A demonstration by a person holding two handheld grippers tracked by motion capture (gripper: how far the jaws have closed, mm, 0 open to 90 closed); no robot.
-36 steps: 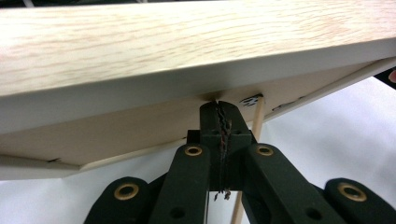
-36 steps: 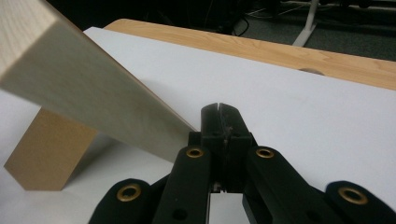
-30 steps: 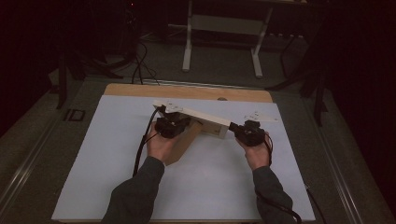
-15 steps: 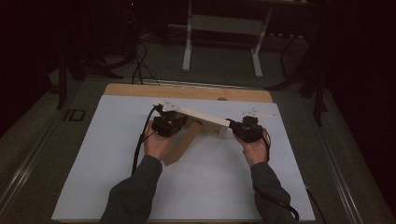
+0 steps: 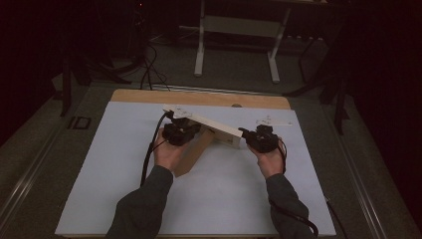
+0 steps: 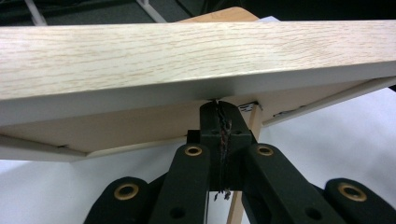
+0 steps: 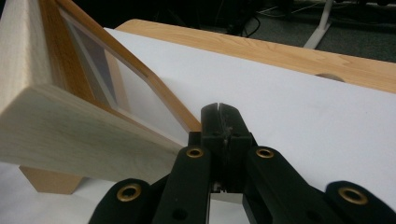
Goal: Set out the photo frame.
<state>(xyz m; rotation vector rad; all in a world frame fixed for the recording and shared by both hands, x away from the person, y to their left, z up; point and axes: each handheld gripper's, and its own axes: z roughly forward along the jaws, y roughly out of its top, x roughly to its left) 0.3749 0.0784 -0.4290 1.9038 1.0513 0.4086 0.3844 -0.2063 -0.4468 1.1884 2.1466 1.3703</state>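
Note:
A light wooden frame (image 5: pixel 216 125) with a pale inner panel stands tilted on the white sheet, its long top rail running from upper left to lower right between the two hands. My left gripper (image 5: pixel 185 125) is shut, and in the left gripper view its tips (image 6: pixel 218 105) sit right under the lower edge of the rail (image 6: pixel 187 51). My right gripper (image 5: pixel 246 133) is also shut with nothing between its jaws. In the right gripper view it (image 7: pixel 218 108) points past the frame's end (image 7: pixel 70 126), close to the inner edge.
A white sheet (image 5: pixel 224 199) covers most of the wooden table, whose bare far edge (image 5: pixel 149 95) has a small hole (image 5: pixel 236 105). Beyond the table a white stand's legs (image 5: pixel 200 55) rise from a dark floor with cables.

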